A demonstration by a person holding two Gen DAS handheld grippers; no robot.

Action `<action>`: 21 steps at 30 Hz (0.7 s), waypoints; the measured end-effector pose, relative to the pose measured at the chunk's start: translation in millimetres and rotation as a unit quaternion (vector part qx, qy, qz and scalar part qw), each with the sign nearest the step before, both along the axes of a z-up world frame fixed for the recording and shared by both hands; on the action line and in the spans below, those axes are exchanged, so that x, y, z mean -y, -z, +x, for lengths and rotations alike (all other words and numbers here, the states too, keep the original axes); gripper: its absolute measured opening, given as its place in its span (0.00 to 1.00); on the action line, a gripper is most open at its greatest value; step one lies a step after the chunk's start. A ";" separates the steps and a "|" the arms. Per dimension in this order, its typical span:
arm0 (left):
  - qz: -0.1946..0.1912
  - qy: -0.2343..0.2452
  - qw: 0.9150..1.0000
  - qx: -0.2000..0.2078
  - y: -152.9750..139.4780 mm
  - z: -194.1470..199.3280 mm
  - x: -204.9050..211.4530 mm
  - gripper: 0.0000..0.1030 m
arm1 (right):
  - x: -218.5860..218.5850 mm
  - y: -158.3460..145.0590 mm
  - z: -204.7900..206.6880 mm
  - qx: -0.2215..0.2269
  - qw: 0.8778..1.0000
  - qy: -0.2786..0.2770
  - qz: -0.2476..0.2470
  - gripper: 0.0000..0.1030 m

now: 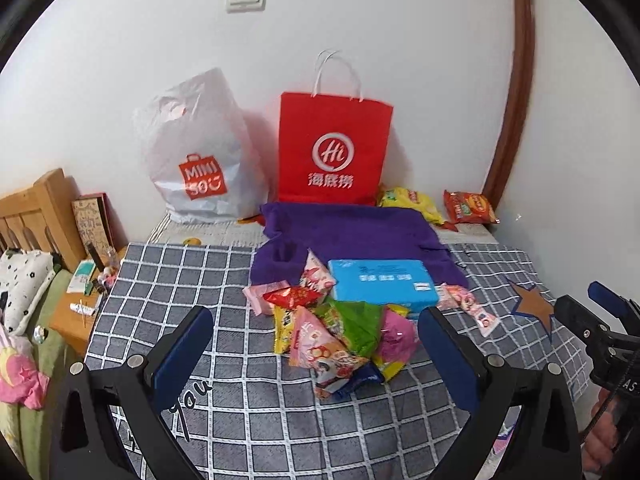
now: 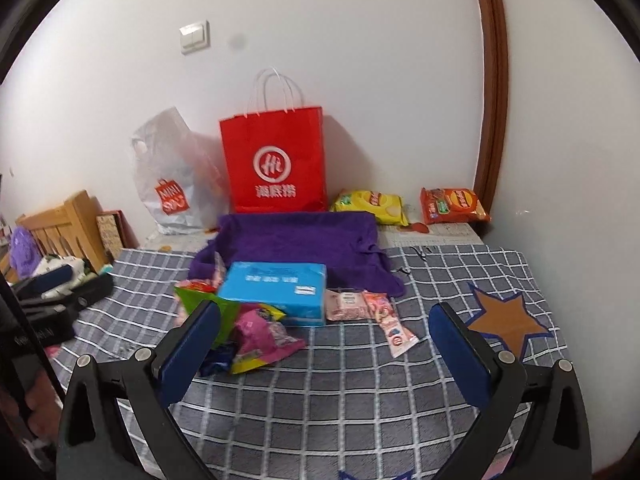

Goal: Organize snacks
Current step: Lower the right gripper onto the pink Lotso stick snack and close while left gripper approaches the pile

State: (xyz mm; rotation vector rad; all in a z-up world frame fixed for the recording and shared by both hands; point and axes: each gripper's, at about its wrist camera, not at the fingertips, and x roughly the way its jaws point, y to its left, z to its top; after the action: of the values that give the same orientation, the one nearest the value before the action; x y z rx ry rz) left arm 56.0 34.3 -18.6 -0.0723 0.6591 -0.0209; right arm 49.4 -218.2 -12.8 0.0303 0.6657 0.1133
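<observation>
Your left gripper (image 1: 316,344) and right gripper (image 2: 326,336) gape wide, empty; snack pile (image 1: 340,332) at twelve o'clock, red bag (image 1: 334,148) beyond.

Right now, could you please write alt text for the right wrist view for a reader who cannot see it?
The open right gripper hovers over a grey checked cloth, with a pile of snack packets and a blue box ahead. Behind stand a red paper bag and a white plastic bag against the wall.

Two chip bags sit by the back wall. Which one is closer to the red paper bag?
The yellow chip bag, lying just right of the red paper bag. The orange chip bag lies farther right, near the brown door frame.
</observation>
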 end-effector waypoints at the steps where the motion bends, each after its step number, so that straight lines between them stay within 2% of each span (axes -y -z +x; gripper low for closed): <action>1: -0.001 -0.002 1.000 -0.006 4.1 4.9 -2.5 1.00 | 2.2 5.0 5.1 -0.005 1.000 0.004 -0.004 0.99; 11: -0.008 -0.009 0.996 -0.086 59.0 52.2 -12.8 1.00 | 36.3 77.1 64.5 -0.080 0.996 0.029 -0.014 0.95; 17: -0.011 -0.024 0.993 -0.114 77.5 74.2 -22.3 0.99 | 51.1 123.9 105.4 -0.126 0.991 0.031 -0.037 0.81; 19: -0.012 -0.030 0.992 -0.119 80.2 79.1 -25.3 0.99 | 55.5 138.5 118.7 -0.140 0.989 0.030 -0.041 0.71; 21: -0.014 -0.033 0.992 -0.123 82.5 84.2 -28.7 0.99 | 58.2 149.8 129.3 -0.150 0.987 0.027 -0.038 0.70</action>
State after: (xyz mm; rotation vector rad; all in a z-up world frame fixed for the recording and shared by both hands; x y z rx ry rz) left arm 140.2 63.0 -101.0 -0.1256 0.9024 0.0439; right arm 178.7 -276.4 -162.6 -0.0094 0.9700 0.0308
